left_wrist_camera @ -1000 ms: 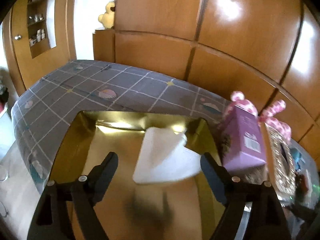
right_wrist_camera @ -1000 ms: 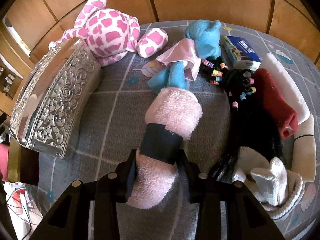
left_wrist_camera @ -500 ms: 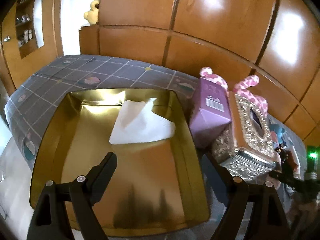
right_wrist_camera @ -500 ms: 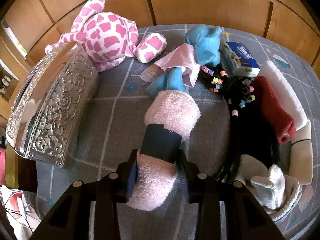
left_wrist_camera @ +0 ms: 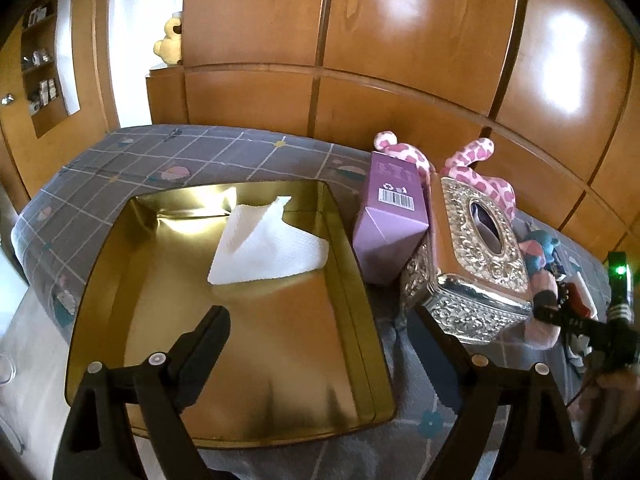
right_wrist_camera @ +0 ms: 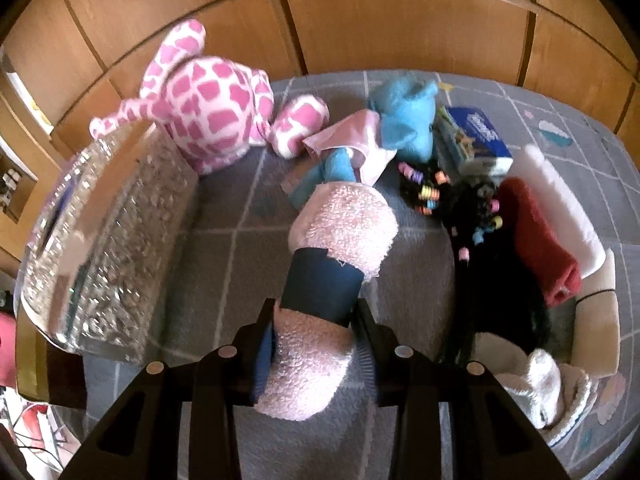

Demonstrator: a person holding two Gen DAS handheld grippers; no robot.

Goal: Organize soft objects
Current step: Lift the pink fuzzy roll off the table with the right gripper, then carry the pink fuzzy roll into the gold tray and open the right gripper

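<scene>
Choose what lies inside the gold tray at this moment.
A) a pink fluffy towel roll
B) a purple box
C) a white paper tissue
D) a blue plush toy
C: the left wrist view shows only a white paper tissue on the floor of the gold tray; the purple box stands outside, beside its right wall.

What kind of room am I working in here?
Most likely a bedroom: a quilted patterned bedspread covers the work surface, wooden wardrobe doors stand behind it, and plush toys lie about.
</scene>
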